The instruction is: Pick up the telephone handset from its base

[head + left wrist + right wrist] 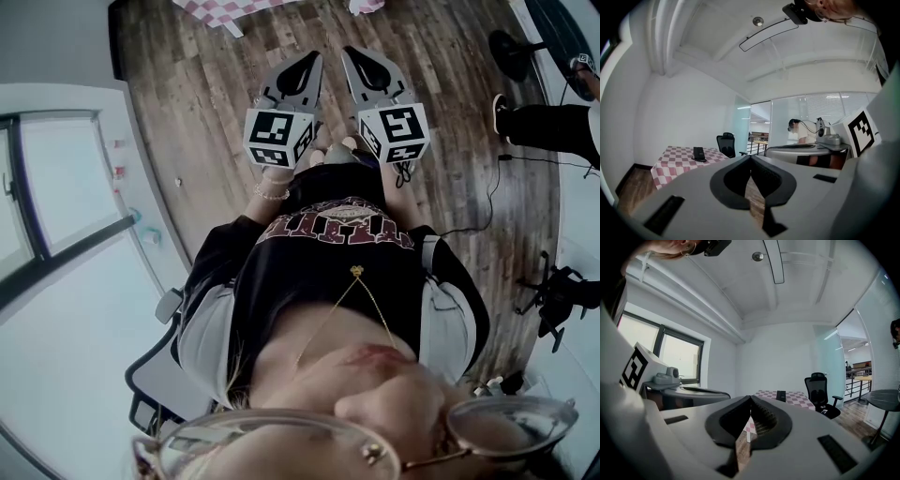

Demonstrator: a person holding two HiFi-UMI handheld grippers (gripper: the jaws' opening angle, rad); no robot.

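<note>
The left gripper [750, 160] and the right gripper [750, 400] are held side by side, pointing nearly level over the wooden floor [206, 103], each with its fingers closed tip to tip on nothing. Well ahead across that floor, the telephone [699, 153] sits on the checked table [670, 164]. It lies left of the left fingers' line and just right of the right ones, so neither hand seems nearer, and it is too small here to tell handset from base or to read its long axis.

Black telephone [699, 153] on checkered table [670, 162]
</note>
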